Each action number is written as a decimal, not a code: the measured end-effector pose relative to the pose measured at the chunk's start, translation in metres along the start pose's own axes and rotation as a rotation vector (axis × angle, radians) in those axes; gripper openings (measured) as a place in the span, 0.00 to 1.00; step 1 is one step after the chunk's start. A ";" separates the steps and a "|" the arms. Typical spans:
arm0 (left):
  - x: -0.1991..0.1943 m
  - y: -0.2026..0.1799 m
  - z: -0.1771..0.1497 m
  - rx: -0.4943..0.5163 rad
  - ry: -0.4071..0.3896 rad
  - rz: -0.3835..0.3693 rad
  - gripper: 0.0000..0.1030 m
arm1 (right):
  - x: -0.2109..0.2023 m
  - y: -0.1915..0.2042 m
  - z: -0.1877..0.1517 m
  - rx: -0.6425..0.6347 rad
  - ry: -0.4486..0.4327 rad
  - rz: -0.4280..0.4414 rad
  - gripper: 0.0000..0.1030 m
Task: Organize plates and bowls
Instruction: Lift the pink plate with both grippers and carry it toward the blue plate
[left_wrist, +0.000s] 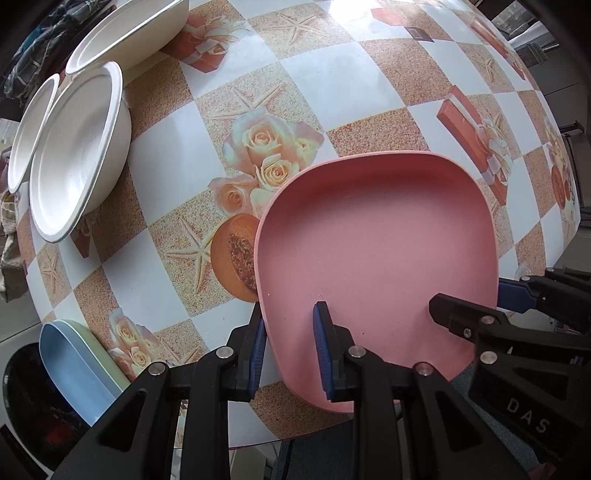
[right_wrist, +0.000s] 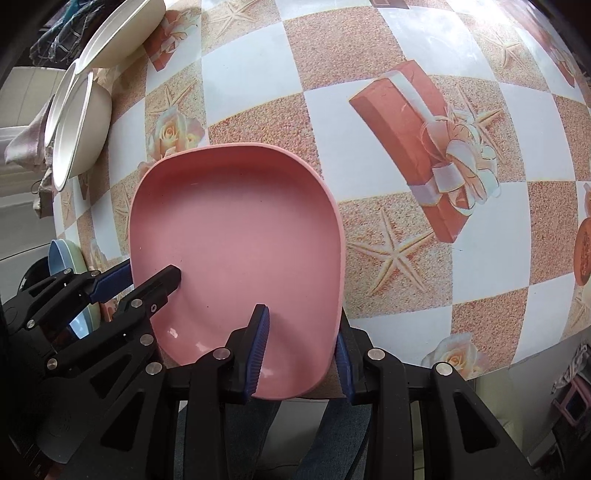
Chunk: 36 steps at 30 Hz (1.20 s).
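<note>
Both my grippers are on the pink plate (left_wrist: 373, 254), which sits at the near edge of the table (left_wrist: 332, 81) and overhangs that edge a bit.

Left gripper (left_wrist: 290, 349): jaws part-open, straddling the plate's near-left rim. One blue pad inside the plate, the other outside the rim. I can't tell whether the pads actually clamp the rim; there looks to be slack.

Right gripper (right_wrist: 301, 350): same setup on the plate's near-right rim, one finger inside, one outside under the rim edge. Gap is moderate, and contact is again unclear.

Each gripper shows in the other's camera, both at the plate's near side, close together but apart.

Everything else, relative to the pink plate:
- Blue plate (left_wrist: 74, 369) nested on a green plate (left_wrist: 99, 350), to the near-left, at the table's left edge. They're well apart from the pink plate.
- White bowl (left_wrist: 74, 147) to the far-left, with a second white bowl (left_wrist: 31, 129) just behind it, rims overlapping in the left wrist view.
- Cream bowl (left_wrist: 136, 33) further back-left, past the white ones.
- Crumpled cloth (right_wrist: 26, 144) off the table's left side, beyond the white bowls.

Tablecloth is a checker print with roses, starfish and gift boxes. The plate's interior is bare apart from a few dark specks.
</note>
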<state>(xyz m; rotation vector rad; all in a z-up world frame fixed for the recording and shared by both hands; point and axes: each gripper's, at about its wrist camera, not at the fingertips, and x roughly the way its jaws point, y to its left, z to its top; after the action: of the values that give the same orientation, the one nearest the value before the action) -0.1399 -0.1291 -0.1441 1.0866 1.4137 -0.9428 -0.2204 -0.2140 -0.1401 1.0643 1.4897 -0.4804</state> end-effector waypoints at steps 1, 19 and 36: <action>-0.001 0.002 -0.003 -0.001 0.002 -0.002 0.26 | 0.001 0.001 -0.002 0.005 0.007 0.004 0.35; -0.038 0.074 -0.045 -0.091 -0.070 -0.049 0.26 | -0.030 0.088 -0.002 -0.175 -0.006 -0.057 0.35; -0.086 0.142 -0.070 -0.228 -0.215 -0.088 0.26 | -0.052 0.156 0.021 -0.373 -0.065 -0.169 0.35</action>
<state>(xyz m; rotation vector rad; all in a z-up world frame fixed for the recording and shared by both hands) -0.0211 -0.0338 -0.0483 0.7364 1.3611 -0.9068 -0.0858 -0.1709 -0.0545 0.6284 1.5441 -0.3329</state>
